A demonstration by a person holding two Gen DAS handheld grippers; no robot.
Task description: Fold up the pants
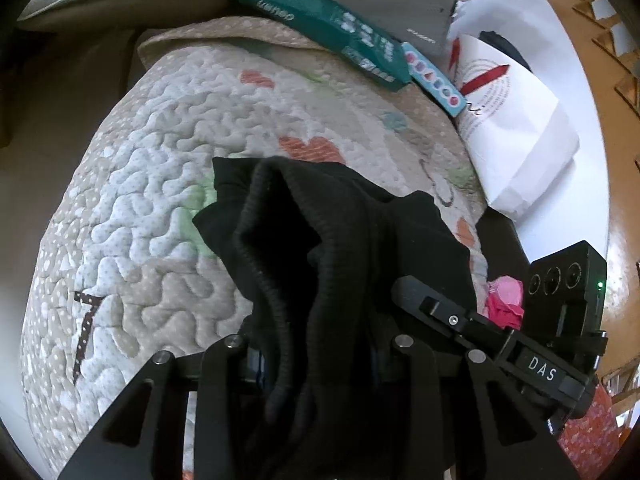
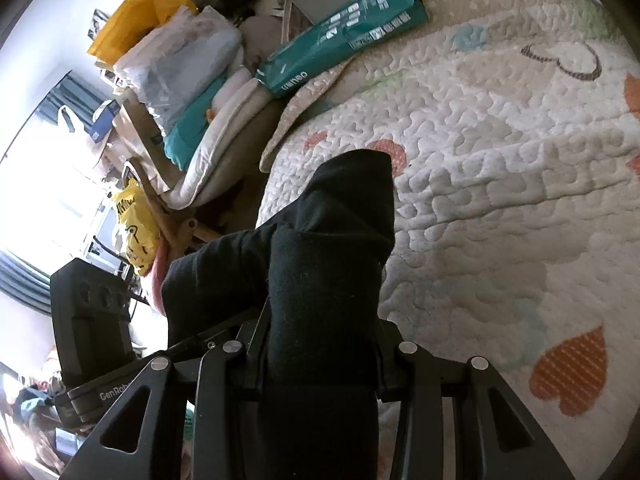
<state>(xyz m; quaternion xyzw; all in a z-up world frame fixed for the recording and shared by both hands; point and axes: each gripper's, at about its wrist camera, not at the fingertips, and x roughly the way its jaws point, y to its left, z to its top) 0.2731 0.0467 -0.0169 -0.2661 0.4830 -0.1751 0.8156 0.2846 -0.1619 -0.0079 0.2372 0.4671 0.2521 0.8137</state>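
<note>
Hanging between the two tools, the black knit pants with a ribbed waistband (image 1: 320, 240) were lifted above the quilted cream bedspread with orange hearts (image 1: 152, 208) rather than lying flat on it. The left gripper (image 1: 316, 360) was clamped on a bunch of the ribbed fabric, its fingers hidden under the cloth that spilled forward over them; the right gripper (image 2: 320, 360) was likewise closed on a thick fold of the same dark cloth (image 2: 332, 264), which rose ahead of it to a blunt peak. In each wrist view the other tool showed close alongside, so the two holds sat near one another and the garment's long axis seemed to drop away from both claws, out of sight below. That was the relation the coming move appeared to depend on: open bedspread lay ahead of both grippers, while a teal plastic packet (image 1: 332, 28) and a white paper bag with red print (image 1: 516, 120) crowded the far edge. Laying the pants down would probably call for drawing the hands apart first, since neither was clearly nearer the quilt.
</note>
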